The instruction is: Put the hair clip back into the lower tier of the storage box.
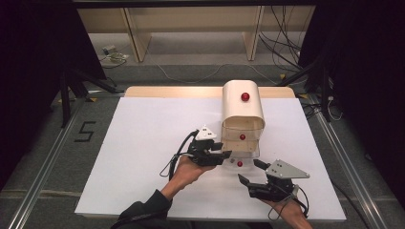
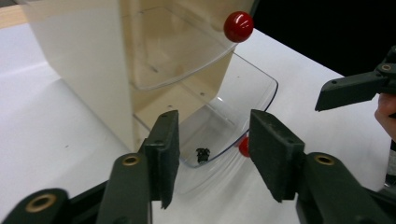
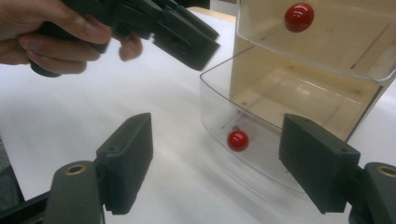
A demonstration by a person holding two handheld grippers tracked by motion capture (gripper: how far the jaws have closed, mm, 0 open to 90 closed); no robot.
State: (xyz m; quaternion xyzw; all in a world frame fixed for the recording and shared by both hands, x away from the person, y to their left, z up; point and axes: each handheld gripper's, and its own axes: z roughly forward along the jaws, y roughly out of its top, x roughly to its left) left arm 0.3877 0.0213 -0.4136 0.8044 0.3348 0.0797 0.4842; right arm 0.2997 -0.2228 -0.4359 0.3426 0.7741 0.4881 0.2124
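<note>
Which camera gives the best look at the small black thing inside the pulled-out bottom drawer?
The left gripper view: the small black thing lies near the front wall of the clear bottom drawer, close between that gripper's open jaws. In the right gripper view and the high view I cannot make it out in the drawer.

A white table [image 1: 143,143] with a wooden far edge stands on grey floor [image 1: 191,71]. Beyond it are pale wooden shelves [image 1: 191,28] and loose cables [image 1: 282,43]. Black curtains [image 1: 28,57] hang at both sides; metal rails [image 1: 43,171] flank the table.
</note>
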